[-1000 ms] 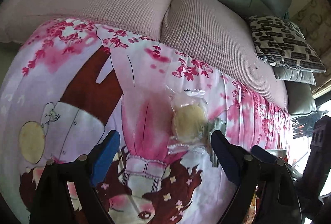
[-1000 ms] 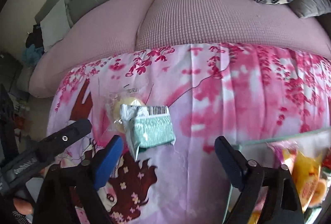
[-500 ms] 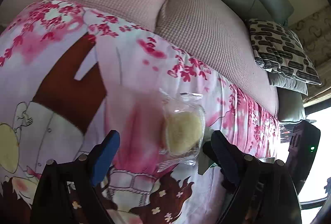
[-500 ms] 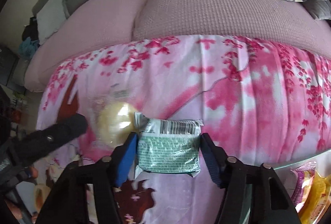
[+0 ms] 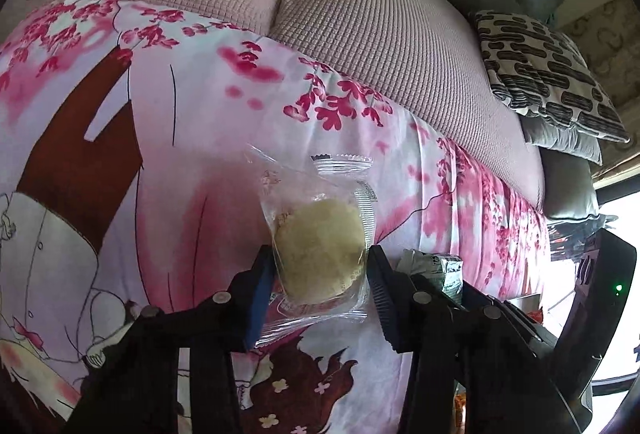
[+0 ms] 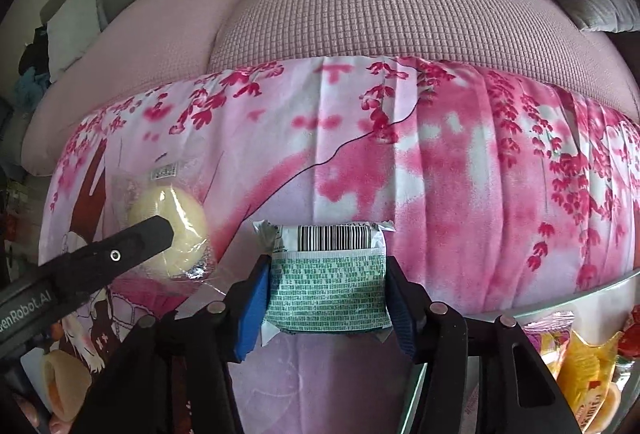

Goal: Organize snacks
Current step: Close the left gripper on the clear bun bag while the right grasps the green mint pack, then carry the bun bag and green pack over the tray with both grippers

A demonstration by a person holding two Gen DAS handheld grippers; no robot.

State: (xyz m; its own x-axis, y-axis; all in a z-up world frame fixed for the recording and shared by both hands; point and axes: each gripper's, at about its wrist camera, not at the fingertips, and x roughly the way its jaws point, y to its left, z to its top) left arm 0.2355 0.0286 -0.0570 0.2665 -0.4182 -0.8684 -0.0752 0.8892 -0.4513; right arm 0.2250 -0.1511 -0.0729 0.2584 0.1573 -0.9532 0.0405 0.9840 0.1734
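Observation:
A round pale pastry in a clear wrapper lies on the pink cherry-blossom cloth. My left gripper is shut on it, blue pads against both sides. The pastry also shows in the right wrist view, with the left gripper's black finger across it. My right gripper is shut on a green-and-white snack packet with a barcode on its far end. That packet shows partly in the left wrist view, just right of the pastry.
A clear container with orange and yellow snack packs sits at the lower right. The pink textured sofa cushions lie beyond the cloth. A black-and-white patterned pillow rests at the far right of the sofa.
Both grippers moved forward and closed. The left went from wide open to shut on the pastry; the right closed on the green packet.

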